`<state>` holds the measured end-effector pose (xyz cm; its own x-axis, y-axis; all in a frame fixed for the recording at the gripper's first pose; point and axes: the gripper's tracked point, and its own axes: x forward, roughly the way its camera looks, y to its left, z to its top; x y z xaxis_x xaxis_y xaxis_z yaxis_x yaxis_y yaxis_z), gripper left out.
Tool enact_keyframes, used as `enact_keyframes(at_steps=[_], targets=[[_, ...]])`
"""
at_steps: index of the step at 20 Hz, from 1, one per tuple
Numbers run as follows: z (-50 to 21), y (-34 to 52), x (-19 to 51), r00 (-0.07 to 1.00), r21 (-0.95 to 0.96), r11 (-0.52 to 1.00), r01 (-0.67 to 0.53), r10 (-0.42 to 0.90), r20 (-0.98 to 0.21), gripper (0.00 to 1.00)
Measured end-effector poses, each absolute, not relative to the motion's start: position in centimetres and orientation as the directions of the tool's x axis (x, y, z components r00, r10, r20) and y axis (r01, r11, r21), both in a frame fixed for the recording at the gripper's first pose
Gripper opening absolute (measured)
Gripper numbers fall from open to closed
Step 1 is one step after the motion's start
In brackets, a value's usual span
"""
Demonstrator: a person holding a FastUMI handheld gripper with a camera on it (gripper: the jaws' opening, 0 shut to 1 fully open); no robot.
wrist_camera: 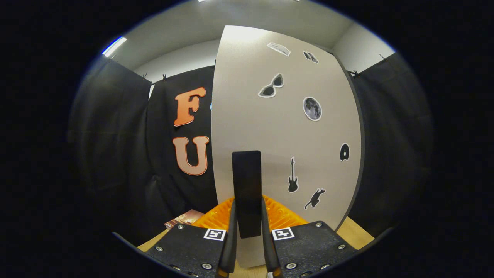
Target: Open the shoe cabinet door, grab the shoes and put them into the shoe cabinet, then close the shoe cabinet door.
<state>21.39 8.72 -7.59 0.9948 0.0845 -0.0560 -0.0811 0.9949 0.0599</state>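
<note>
Pinching the dark upright handle [247, 193] from both sides, the gripper [247, 247] is closed on it — the handle sits on the pale shoe cabinet door [285, 139], with guitar [293, 180] and cat [314, 198] stickers just beside it.

black cloth booth wall [115, 154] hangs at both sides, held by small clips at its top edge | white room wall and ceiling above it, with one bright strip light [114, 46] | light wooden table top [357, 231] below | small brown printed booklet [184, 218] lies flat near the cloth
</note>
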Motion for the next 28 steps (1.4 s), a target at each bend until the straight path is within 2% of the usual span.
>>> enact_keyframes(at_steps=[8, 13, 22, 28], targets=[[-7.5, 6.5, 18.3, 0.992, 0.078, 0.99, -0.114, 0.118, -0.052, 0.26], [-7.4, 4.2, 16.1, 0.994, 0.105, 0.99, -0.095, 0.1, -0.043, 0.26], [-7.4, -2.0, 12.2, 0.998, 0.061, 0.998, -0.019, 0.023, -0.057, 0.22], [-6.8, -8.0, 10.6, 0.995, 0.105, 0.99, 0.099, -0.096, -0.034, 0.22]])
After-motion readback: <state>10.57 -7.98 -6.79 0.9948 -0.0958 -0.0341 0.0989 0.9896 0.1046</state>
